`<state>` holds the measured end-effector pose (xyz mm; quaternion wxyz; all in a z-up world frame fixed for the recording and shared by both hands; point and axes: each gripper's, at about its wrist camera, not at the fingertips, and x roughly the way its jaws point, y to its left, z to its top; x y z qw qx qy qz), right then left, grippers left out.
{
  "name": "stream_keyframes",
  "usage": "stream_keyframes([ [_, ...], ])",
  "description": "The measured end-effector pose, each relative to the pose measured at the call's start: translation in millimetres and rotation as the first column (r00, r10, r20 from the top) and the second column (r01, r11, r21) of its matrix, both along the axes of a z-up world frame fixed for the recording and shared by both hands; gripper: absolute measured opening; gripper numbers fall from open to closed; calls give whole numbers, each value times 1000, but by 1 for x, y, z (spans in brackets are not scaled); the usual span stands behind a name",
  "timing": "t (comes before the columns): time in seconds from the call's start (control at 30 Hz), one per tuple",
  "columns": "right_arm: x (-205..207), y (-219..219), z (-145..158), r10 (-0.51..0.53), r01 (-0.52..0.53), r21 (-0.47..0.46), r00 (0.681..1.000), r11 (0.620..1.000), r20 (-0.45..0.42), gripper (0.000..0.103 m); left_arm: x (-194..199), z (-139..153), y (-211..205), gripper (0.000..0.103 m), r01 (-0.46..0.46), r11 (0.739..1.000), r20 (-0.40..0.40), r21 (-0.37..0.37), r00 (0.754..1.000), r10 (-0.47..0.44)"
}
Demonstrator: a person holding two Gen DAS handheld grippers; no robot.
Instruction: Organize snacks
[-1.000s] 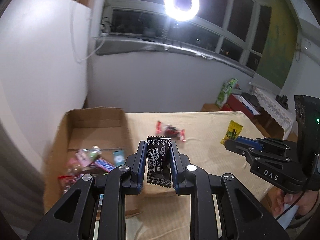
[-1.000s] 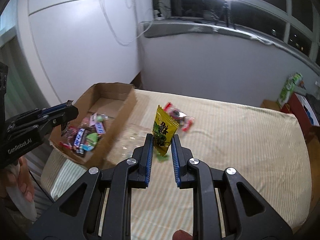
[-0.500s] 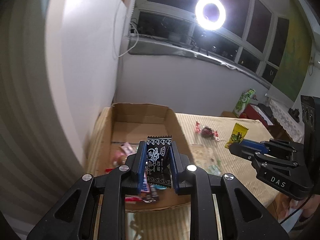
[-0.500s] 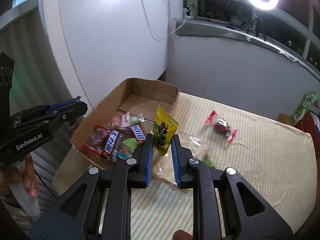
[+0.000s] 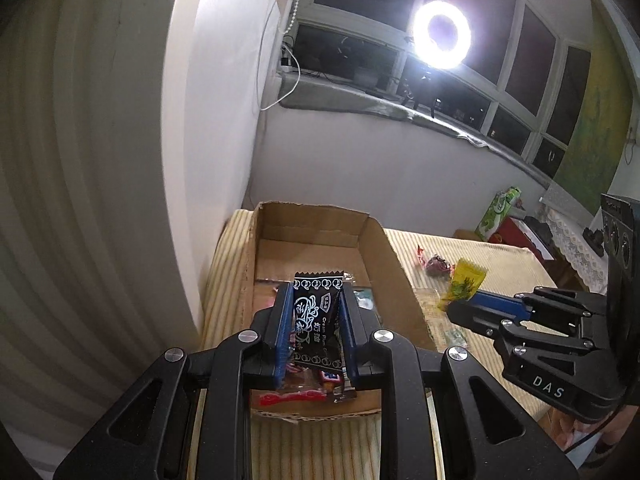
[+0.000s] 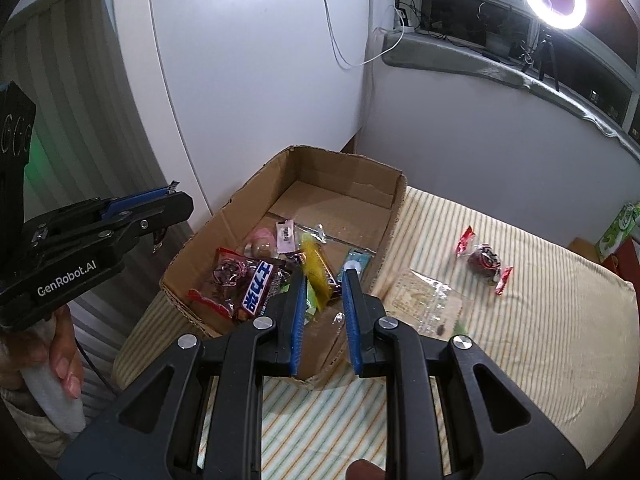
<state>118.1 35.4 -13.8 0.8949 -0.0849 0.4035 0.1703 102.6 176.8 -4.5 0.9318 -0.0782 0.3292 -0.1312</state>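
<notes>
Brown cardboard box (image 6: 390, 216) below both tongs, half full of snacks. Left gripper (image 5: 316, 330) clamped on black packet (image 5: 318, 320) marked "Cream Plum"; right gripper (image 6: 322, 304) pinching yellow packet (image 6: 314, 272) over near corner. Delivery step: next, open jaws, drop both inside. 2 more wrappers lying on striped cloth (image 6: 520, 320). "GenRobot.AI", "DAS" on housings.

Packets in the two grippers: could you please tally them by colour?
black packet, in the left gripper: 1
yellow packet, in the right gripper: 1
Total: 2
</notes>
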Motion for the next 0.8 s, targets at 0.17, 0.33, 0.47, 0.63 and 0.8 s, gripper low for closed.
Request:
stream_keyframes([
  [0.17,4,5,-6,10,-10,-5,1000,1000,-9,19,4,-2,-1,20,9,1000,-3,6,1000,-9],
  [0.33,7,4,-9,8,-8,-6,1000,1000,-15,19,11,-7,-2,20,15,1000,-11,18,1000,-15],
  [0.47,10,-3,-9,-7,7,-3,1000,1000,-14,19,18,-13,-8,56,17,998,-37,53,999,-15],
  [0.63,10,-10,-9,-15,15,7,1000,1000,-13,19,19,-17,-7,86,-35,998,-37,57,999,38],
  [0.8,8,-17,-10,-24,25,15,1000,1000,-14,19,19,-19,-2,86,-57,997,-42,44,997,59],
])
